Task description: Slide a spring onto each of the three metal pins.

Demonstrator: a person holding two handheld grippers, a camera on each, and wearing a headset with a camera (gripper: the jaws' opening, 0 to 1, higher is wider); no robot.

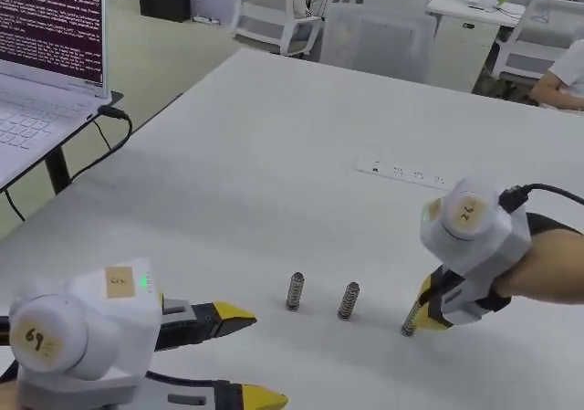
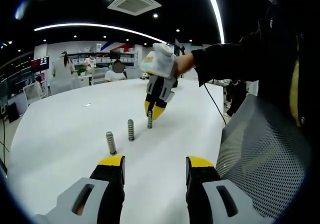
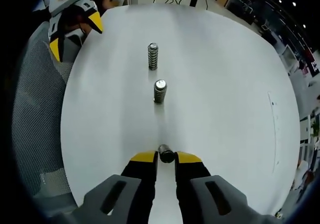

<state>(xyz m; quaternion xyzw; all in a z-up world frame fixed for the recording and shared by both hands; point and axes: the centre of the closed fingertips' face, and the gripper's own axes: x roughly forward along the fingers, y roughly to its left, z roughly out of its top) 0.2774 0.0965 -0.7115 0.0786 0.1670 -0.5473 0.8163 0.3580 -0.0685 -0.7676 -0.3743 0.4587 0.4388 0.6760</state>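
Two springs stand upright on pins on the white table [image 1: 274, 154], one at the left [image 1: 295, 291] and one in the middle [image 1: 349, 300]. A third spring [image 1: 410, 320] leans slightly at the right end of the row. My right gripper [image 1: 431, 308] is down over it, its yellow tips pressed on either side of the third spring's top [image 3: 166, 153]. In the left gripper view the right gripper [image 2: 154, 110] sits at the far end of the row of springs [image 2: 130, 129]. My left gripper [image 1: 251, 355] hovers near the table's front edge, open with nothing between its fingers.
An open laptop [image 1: 46, 54] stands at the far left with a black cable [image 1: 114, 127] trailing off the edge. A white power strip [image 1: 401, 173] lies further back on the table. White chairs [image 1: 274, 17] and a seated person [image 1: 566, 81] are beyond it.
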